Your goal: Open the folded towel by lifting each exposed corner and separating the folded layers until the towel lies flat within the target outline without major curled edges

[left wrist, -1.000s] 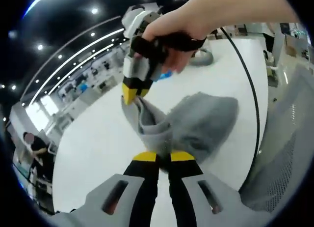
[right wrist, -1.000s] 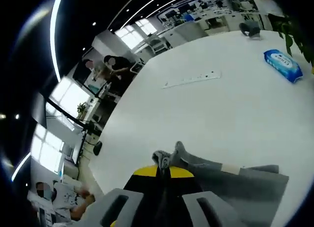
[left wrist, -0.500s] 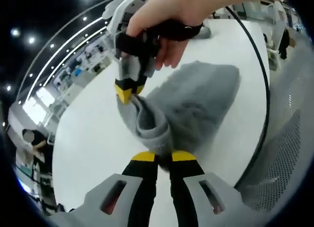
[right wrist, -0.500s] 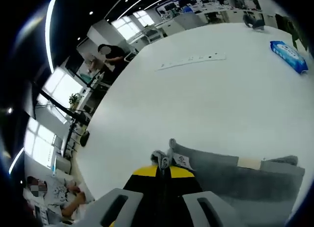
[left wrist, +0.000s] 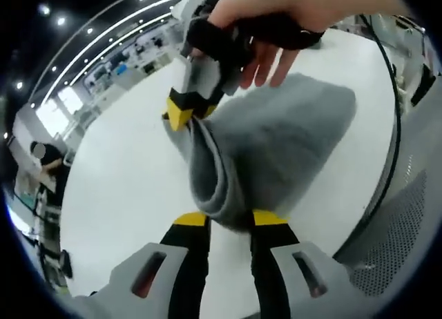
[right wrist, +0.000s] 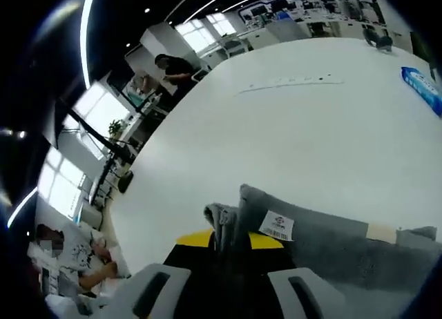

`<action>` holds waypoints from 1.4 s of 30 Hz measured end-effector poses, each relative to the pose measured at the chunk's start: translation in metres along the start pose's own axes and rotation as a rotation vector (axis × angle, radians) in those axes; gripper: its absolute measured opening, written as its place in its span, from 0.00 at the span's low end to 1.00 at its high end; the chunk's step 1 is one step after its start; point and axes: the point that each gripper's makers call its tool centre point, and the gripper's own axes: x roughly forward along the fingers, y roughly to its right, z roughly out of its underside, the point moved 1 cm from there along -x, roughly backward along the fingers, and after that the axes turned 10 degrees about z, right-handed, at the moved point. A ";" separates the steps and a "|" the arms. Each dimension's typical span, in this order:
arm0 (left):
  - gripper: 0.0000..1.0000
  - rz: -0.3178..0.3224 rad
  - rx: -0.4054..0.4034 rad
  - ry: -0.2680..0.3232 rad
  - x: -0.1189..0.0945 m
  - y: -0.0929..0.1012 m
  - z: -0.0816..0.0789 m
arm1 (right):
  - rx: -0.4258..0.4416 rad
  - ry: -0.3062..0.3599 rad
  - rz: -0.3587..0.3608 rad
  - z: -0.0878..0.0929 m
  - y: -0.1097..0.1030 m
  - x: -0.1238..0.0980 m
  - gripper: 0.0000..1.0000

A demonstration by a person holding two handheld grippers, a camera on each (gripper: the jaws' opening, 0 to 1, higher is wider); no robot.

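A grey towel [left wrist: 269, 150] hangs in the air over the white table [left wrist: 124, 188], stretched between both grippers. My left gripper [left wrist: 230, 221] is shut on its lower edge, the yellow tips pinching the fold. My right gripper [left wrist: 188, 112], held by a hand [left wrist: 276, 15], grips the towel's upper corner. In the right gripper view, my right gripper [right wrist: 228, 237] is shut on a bunched corner of the towel [right wrist: 324, 239], which trails right and shows a white label [right wrist: 277, 226] and a beige tag [right wrist: 381, 232].
A black cable [left wrist: 387, 132] runs along the table's right edge beside a grey mesh chair [left wrist: 407, 229]. A blue wipes pack [right wrist: 423, 84] and a white power strip [right wrist: 290, 84] lie far off on the table [right wrist: 276, 139]. People stand by the windows [right wrist: 173, 67].
The towel has been lifted and spread wider between the two grippers. Both cameras have shifted; the white label now shows near the right gripper.
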 end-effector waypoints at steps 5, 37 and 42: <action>0.29 -0.025 -0.097 -0.003 -0.003 -0.009 0.008 | 0.006 0.032 -0.063 0.002 -0.008 -0.004 0.35; 0.18 0.176 -0.098 0.128 -0.012 -0.001 -0.046 | -0.206 0.471 0.281 0.056 0.120 -0.139 0.08; 0.01 0.205 -0.034 0.110 0.011 0.006 -0.057 | -0.266 0.439 0.332 0.066 0.122 -0.141 0.00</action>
